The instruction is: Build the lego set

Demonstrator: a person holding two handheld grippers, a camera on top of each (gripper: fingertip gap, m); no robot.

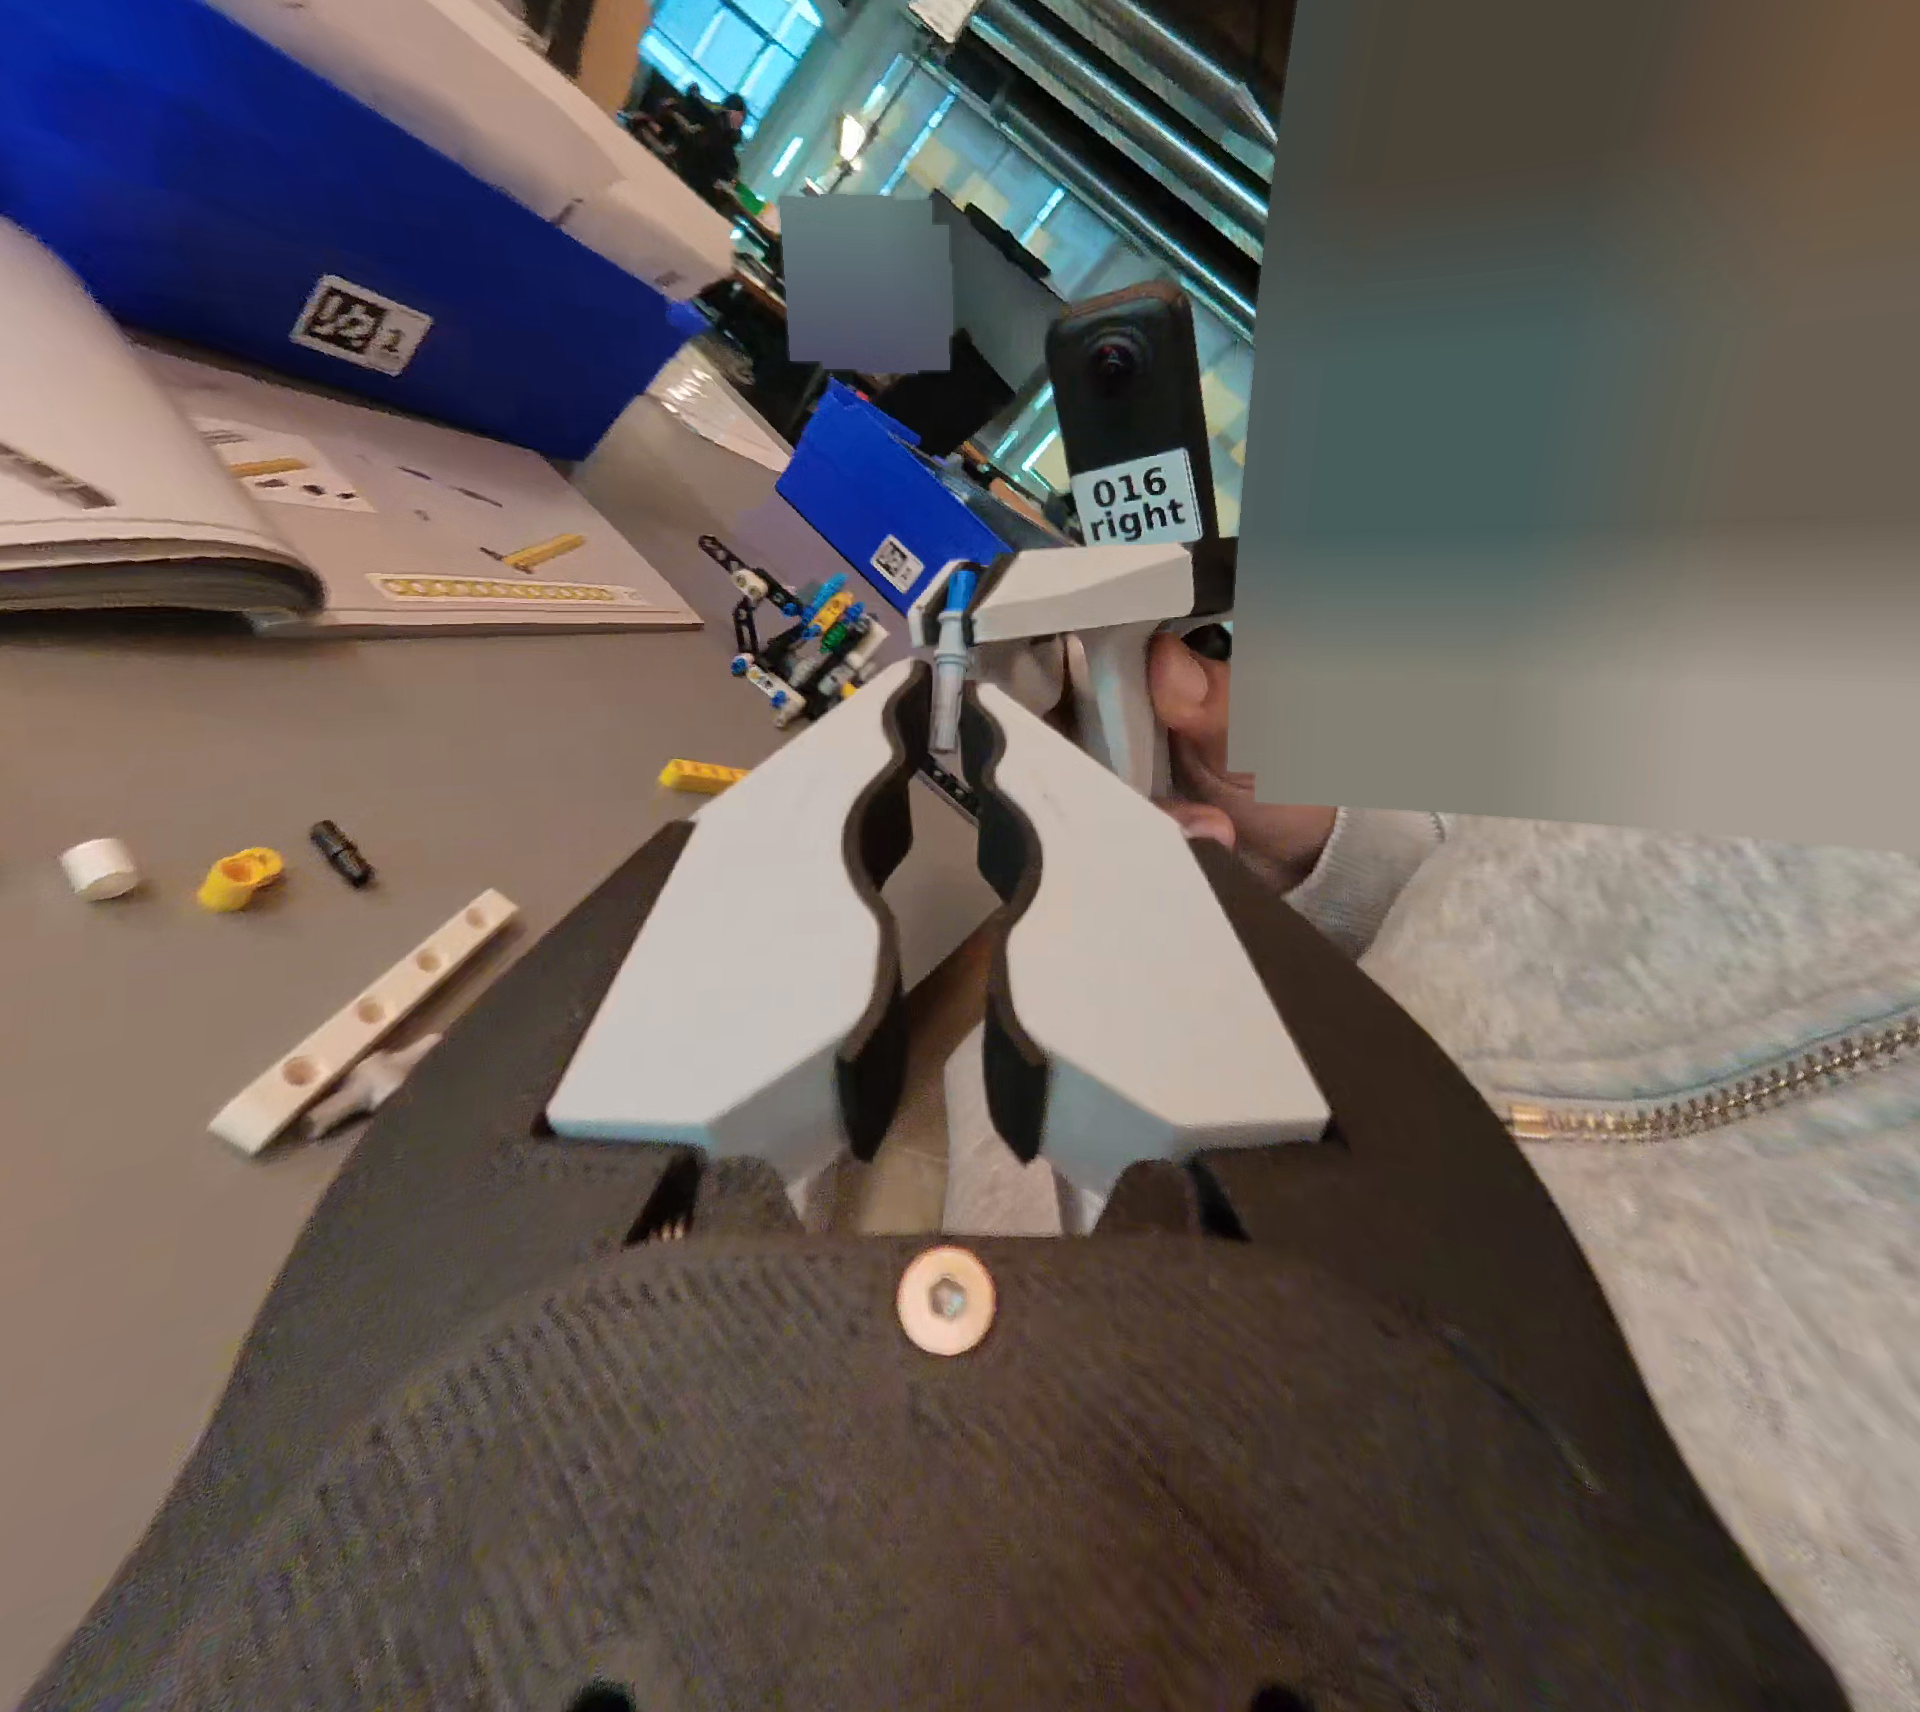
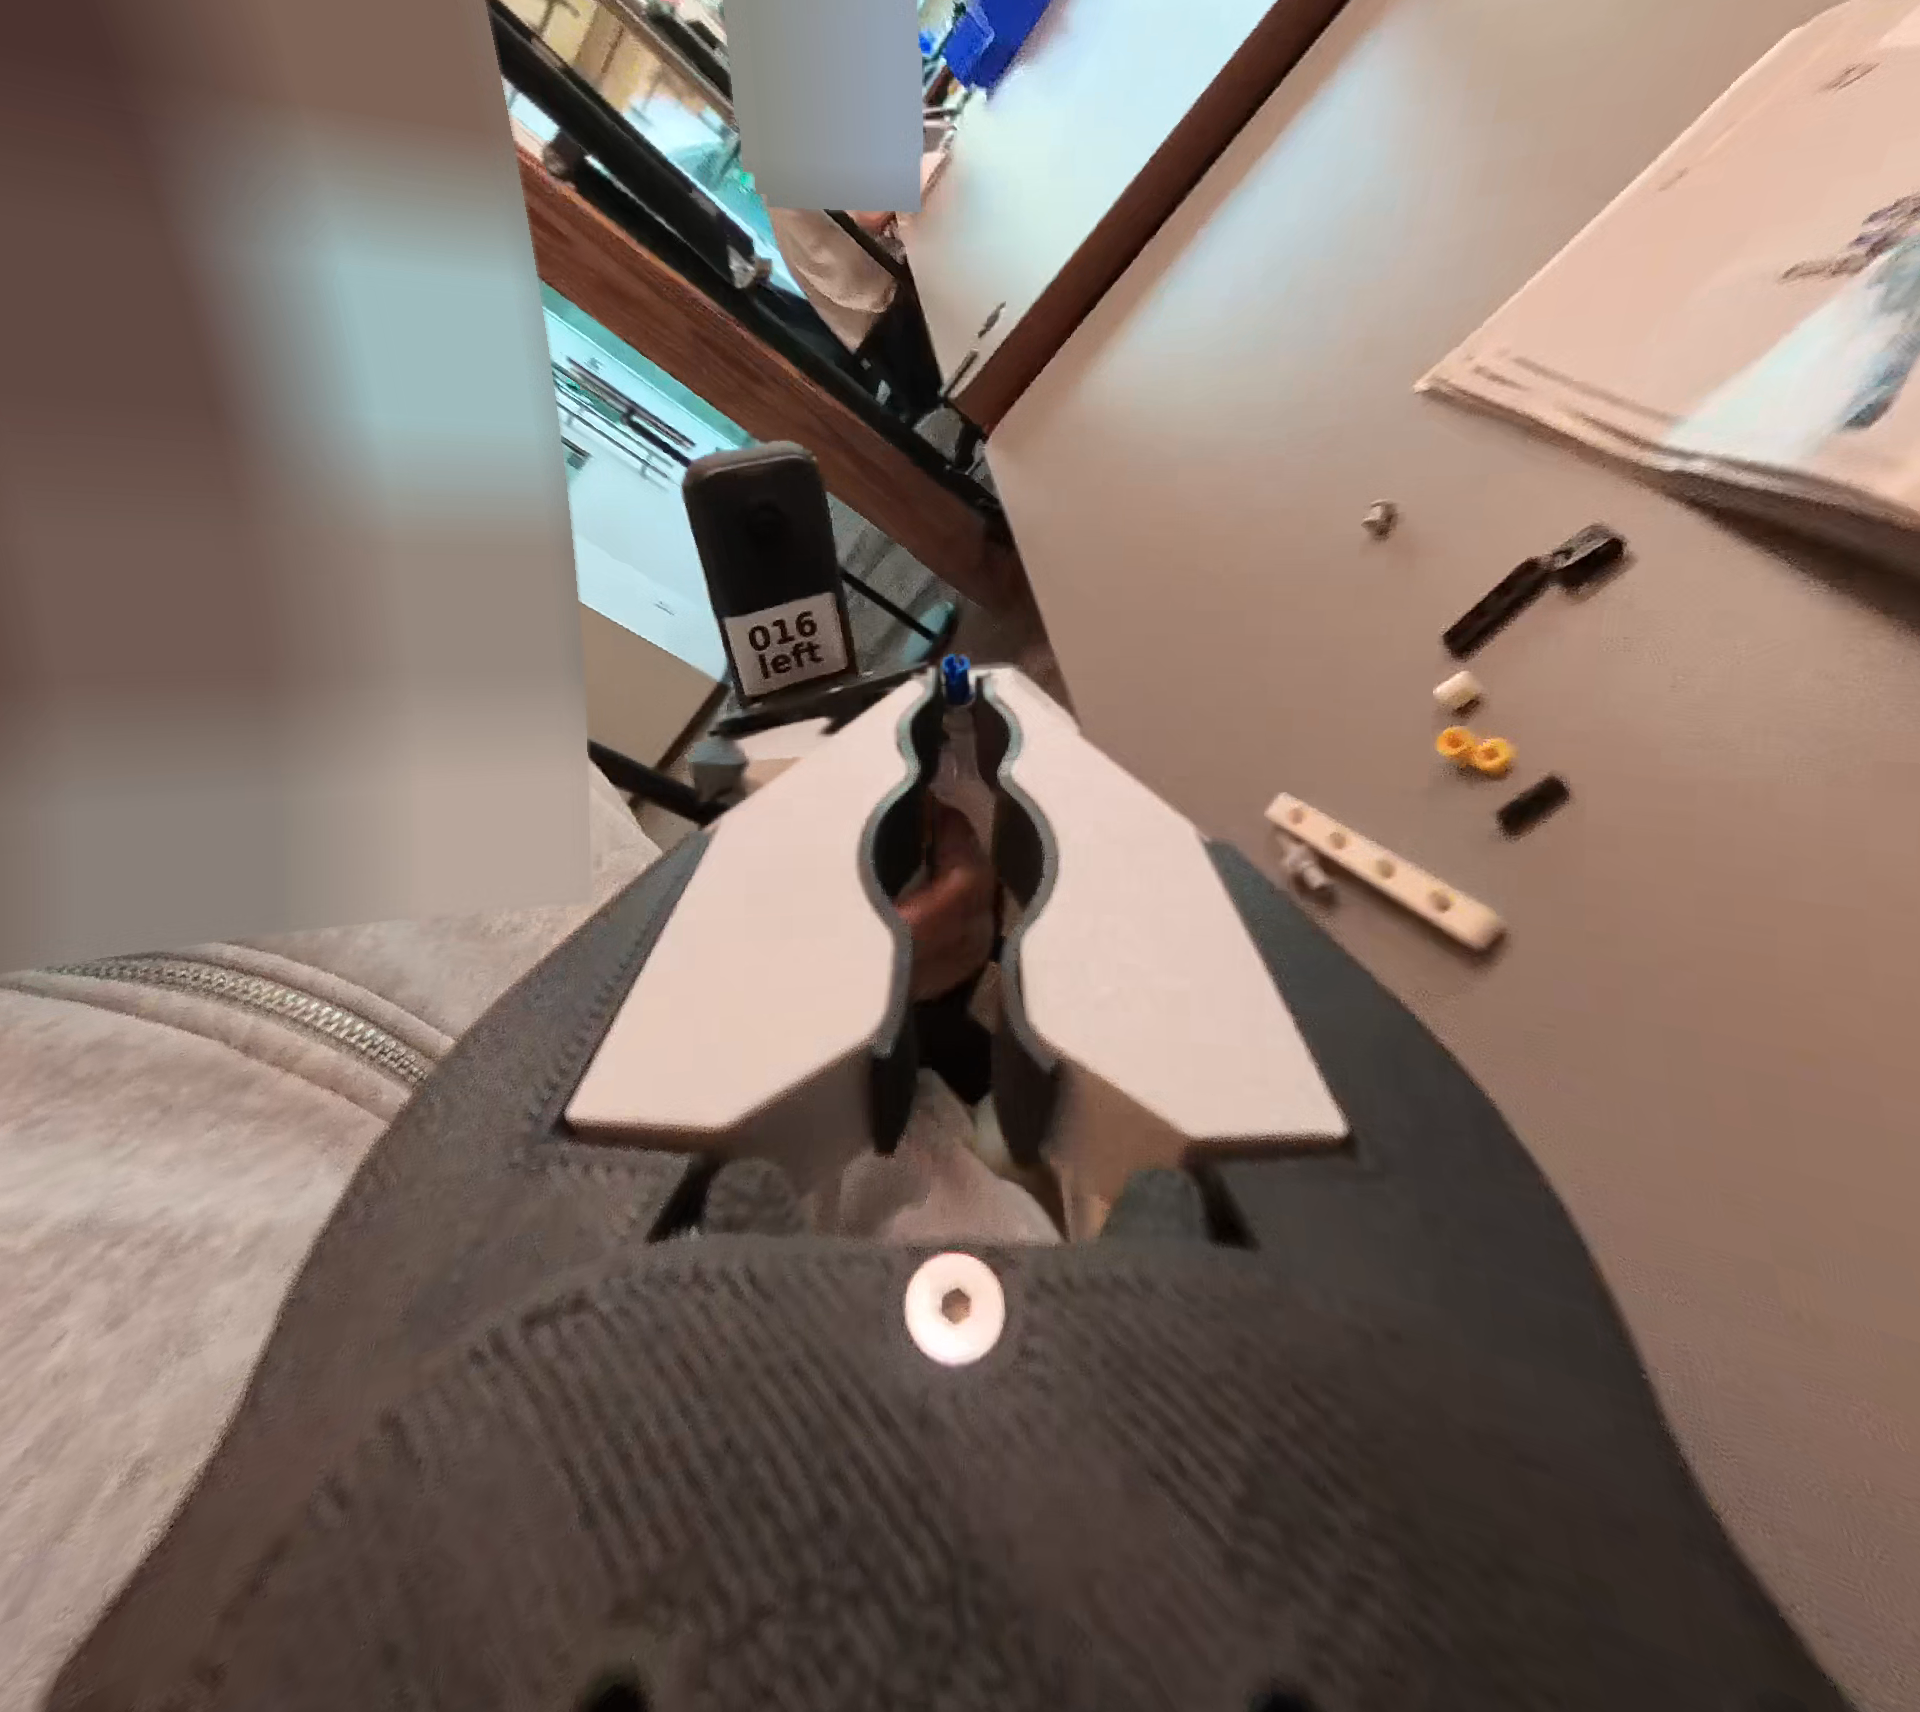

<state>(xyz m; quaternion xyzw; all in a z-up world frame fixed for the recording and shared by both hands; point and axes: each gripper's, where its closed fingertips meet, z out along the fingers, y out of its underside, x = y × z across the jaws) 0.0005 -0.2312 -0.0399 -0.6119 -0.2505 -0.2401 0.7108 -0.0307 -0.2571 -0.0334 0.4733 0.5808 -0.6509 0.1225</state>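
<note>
A pin with a blue end and a grey end (image 1: 948,665) stands between both grippers, above the grey table (image 1: 312,727). My right gripper (image 2: 954,704) is shut on it, and the blue end (image 2: 954,677) sticks out past its tips. In the left wrist view the right gripper (image 1: 940,618) comes in from the right. My left gripper (image 1: 943,698) has its jaws drawn in around the pin's grey lower end. A short black piece (image 1: 945,784) shows through the gap behind the left fingers. The part-built model (image 1: 805,639) sits on the table beyond.
An open instruction booklet (image 1: 343,509) and blue bins (image 1: 260,208) lie at the left. Loose parts on the table include a white beam (image 1: 364,1023), a white cylinder (image 1: 99,867), a yellow piece (image 1: 239,878), a black pin (image 1: 341,852) and a yellow beam (image 1: 701,774). A black lever (image 2: 1527,587) lies farther off. A grey zipped sleeve (image 1: 1662,1039) is close by. Less than 4 cm separates the two grippers' tips. The part-built model (image 1: 805,639) is about 25 cm from my left fingertips.
</note>
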